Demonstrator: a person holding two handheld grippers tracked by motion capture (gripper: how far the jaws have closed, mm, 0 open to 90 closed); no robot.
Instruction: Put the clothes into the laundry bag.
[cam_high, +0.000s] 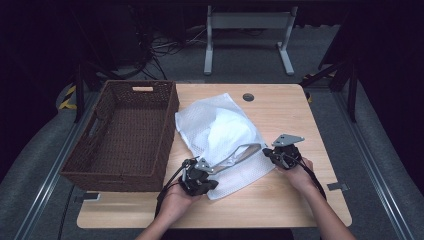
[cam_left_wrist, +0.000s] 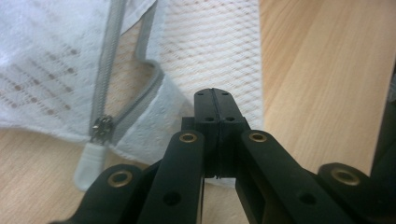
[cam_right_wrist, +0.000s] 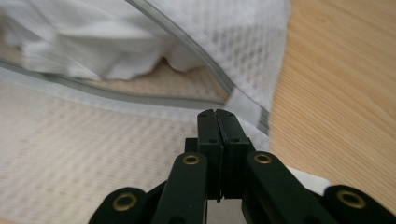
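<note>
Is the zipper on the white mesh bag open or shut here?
Open. The mesh bag gapes along its grey zipper, with white cloth visible inside; the zipper pull sits at one end.

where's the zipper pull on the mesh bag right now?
In the left gripper view the zipper pull lies on the wooden table at lower left, at the mesh bag's corner, just left of the shut left gripper.

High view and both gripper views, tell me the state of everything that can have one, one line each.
Mesh bag: lying flat on the table, mouth unzipped and gaping.
Zipper pull: at the end of the open zipper.
White cloth: bunched up inside the bag.
Basket: upright, empty.
Left tongs: shut on the bag's edge.
Right tongs: shut on the bag's edge.
</note>
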